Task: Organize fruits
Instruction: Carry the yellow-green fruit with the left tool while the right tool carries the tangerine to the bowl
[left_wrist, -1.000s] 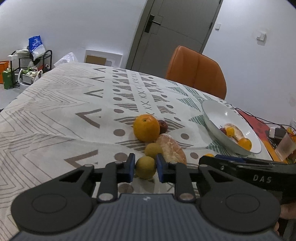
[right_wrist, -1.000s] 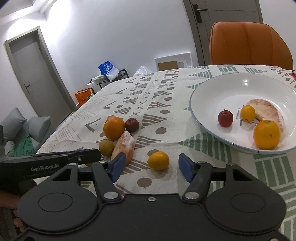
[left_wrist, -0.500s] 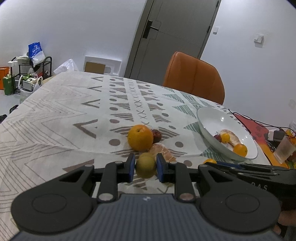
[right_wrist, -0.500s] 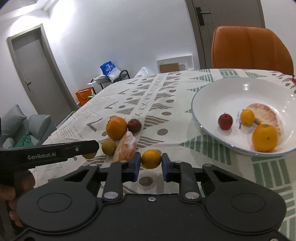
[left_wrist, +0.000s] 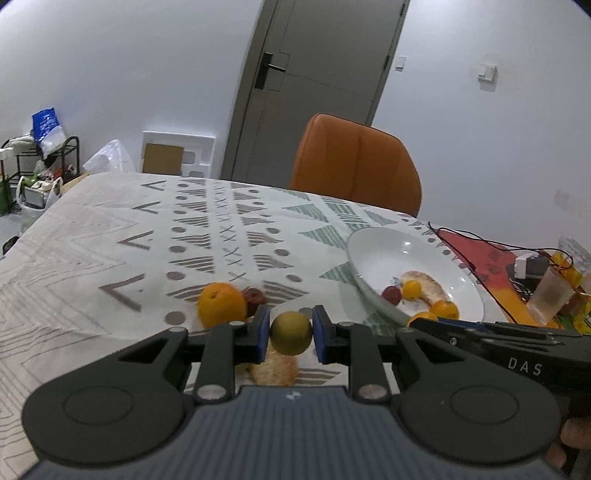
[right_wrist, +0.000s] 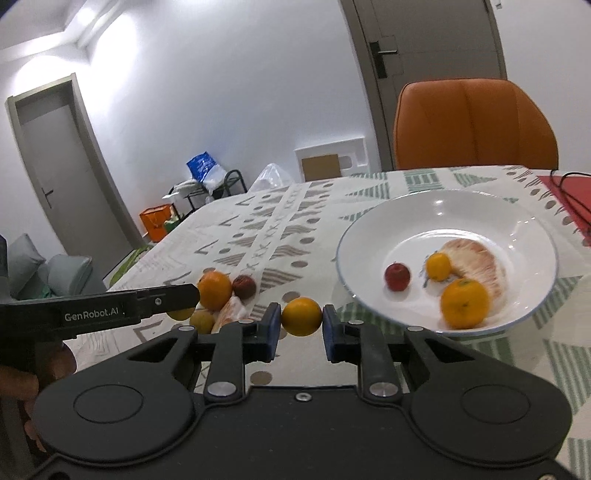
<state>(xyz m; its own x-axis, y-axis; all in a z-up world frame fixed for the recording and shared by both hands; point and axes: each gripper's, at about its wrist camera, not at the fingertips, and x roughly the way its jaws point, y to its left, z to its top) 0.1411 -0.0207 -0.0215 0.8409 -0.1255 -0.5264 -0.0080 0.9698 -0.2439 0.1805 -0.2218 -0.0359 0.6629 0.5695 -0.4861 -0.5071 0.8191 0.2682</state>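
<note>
My left gripper (left_wrist: 290, 334) is shut on a small yellow-green fruit (left_wrist: 290, 333), held above the patterned tablecloth. Behind it lie a large orange (left_wrist: 221, 305), a dark red fruit (left_wrist: 254, 297) and a peeled citrus piece (left_wrist: 275, 369). My right gripper (right_wrist: 301, 317) is shut on a small orange fruit (right_wrist: 301, 316), lifted off the cloth. To its right stands the white bowl (right_wrist: 369, 236) holding a red fruit (right_wrist: 397, 276), a small yellow-orange fruit (right_wrist: 438, 266), an orange (right_wrist: 464, 303) and a peeled citrus piece (right_wrist: 480, 258). The left gripper's arm (right_wrist: 96, 314) crosses the right wrist view at the left.
An orange chair (left_wrist: 354, 166) stands at the table's far side. A red mat with cables (left_wrist: 480, 254), a plastic cup (left_wrist: 548, 299) and small items crowd the right edge. The bowl (left_wrist: 373, 247) sits right of the fruit cluster. A person's fingers (right_wrist: 22, 380) hold the left gripper's handle.
My right gripper closed on the small orange fruit and lifted it. My left gripper, holding the yellow-green fruit throughout, rose off the cloth. Both views now look more level across the table.
</note>
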